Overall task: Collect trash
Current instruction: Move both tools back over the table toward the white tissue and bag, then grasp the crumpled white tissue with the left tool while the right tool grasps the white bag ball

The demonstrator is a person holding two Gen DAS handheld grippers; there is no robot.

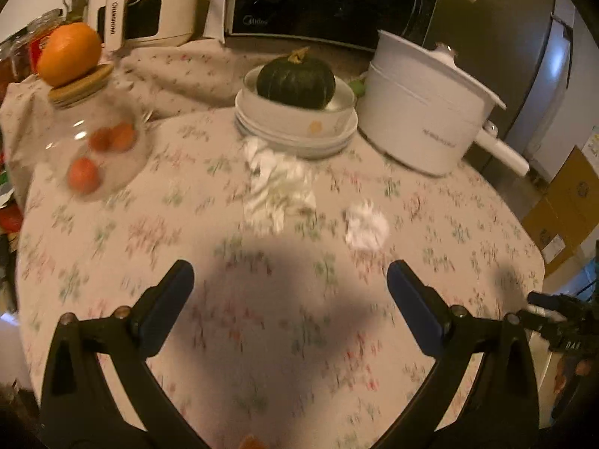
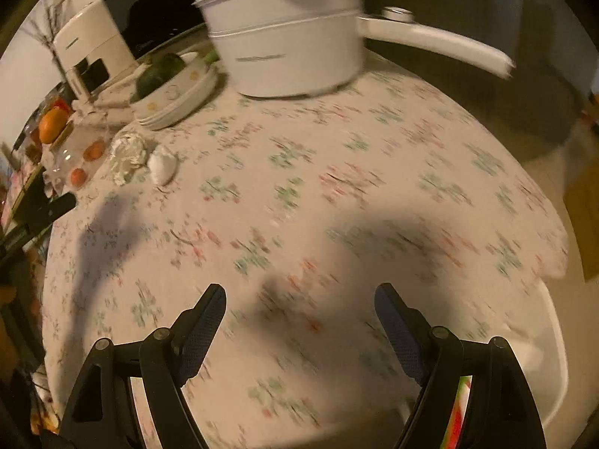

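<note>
Two pieces of trash on the flowered tablecloth [image 1: 112,247]: a small crumpled white paper ball [image 1: 366,227], and just beside it a larger crumpled wrapper [image 1: 279,187], whitish with green tints, blurred. Wrapper's far end right up against the stack of white plates [image 1: 299,138] carrying a bowl with a dark green squash [image 1: 295,81]; touching or not, cannot tell. White pot [image 1: 419,119] with a long handle to the right of the plates; glass jar [image 1: 93,149] with a wooden lid and an orange [image 1: 69,54] on top to the left. Microwave [image 1: 322,0] and a white appliance [image 1: 149,3] at the back.

Nearer than the trash, bare cloth, shadowed, free of objects. Table edge curving away on the right, cardboard boxes [image 1: 565,202] below it.

Left gripper [image 1: 290,284] spread wide, nothing between the blue pads, hanging above the bare cloth short of the paper ball. Right gripper [image 2: 299,299] also wide and empty, over open cloth, well apart from both pieces.
</note>
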